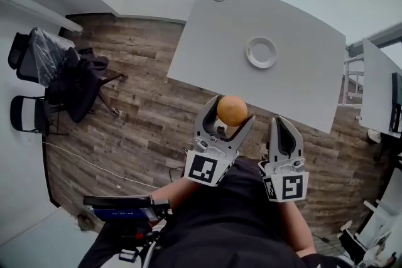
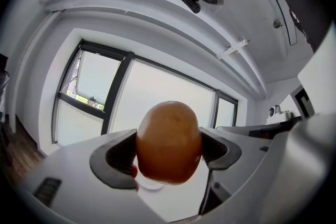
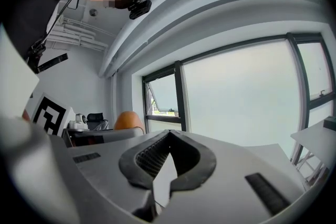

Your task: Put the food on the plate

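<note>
Left claw [image 1: 231, 115] clamped a round orange-brown food item [image 2: 169, 142], mid-carry. The round white plate [image 1: 261, 52] sat ahead-right on the grey worktop [image 1: 207, 59], likely needing a forward reach. Right claw [image 1: 284, 124] was closed, empty.

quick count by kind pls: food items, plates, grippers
food item: 1
plate: 1
grippers: 2, left gripper and right gripper
total: 4
</note>
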